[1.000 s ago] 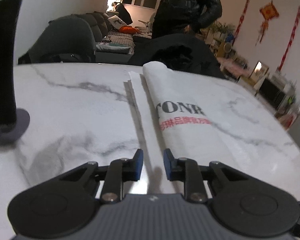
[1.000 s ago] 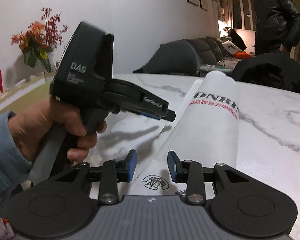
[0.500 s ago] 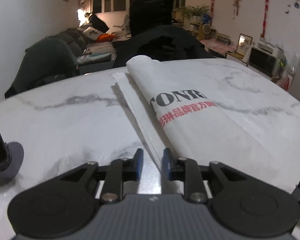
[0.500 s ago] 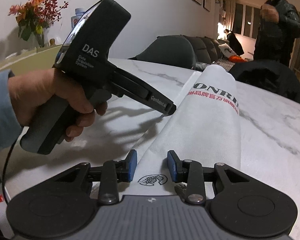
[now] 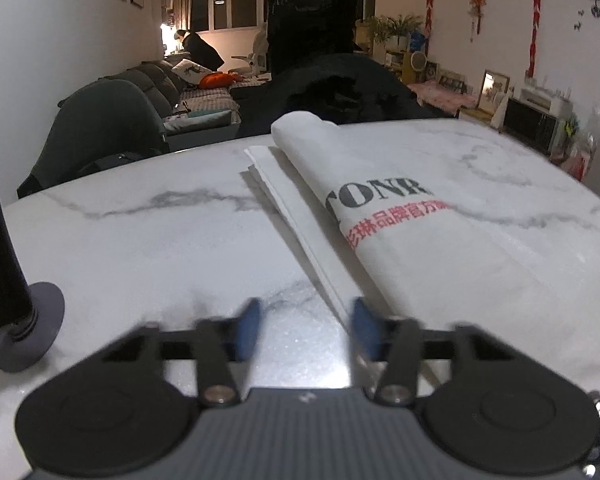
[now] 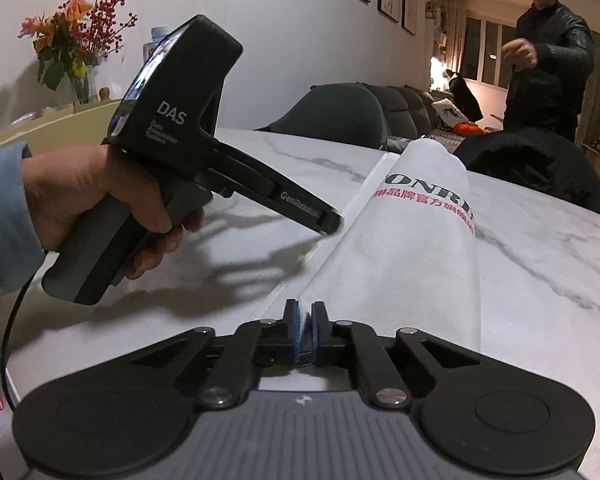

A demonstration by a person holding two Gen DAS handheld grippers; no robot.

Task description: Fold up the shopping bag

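Now we see the white non-woven shopping bag with black and red lettering lying partly folded along the white grey-veined marble table. Our right gripper is clamped tight on the bag's raised near edge. Our left gripper gapes wide beside the bag's side edge, gripping nothing, with the bare hand around its handle.

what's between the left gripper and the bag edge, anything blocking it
Nothing visible. The left gripper is open over bare marble table, with the shopping bag edge right at its right finger. The right gripper is already shut on the bag's near end.
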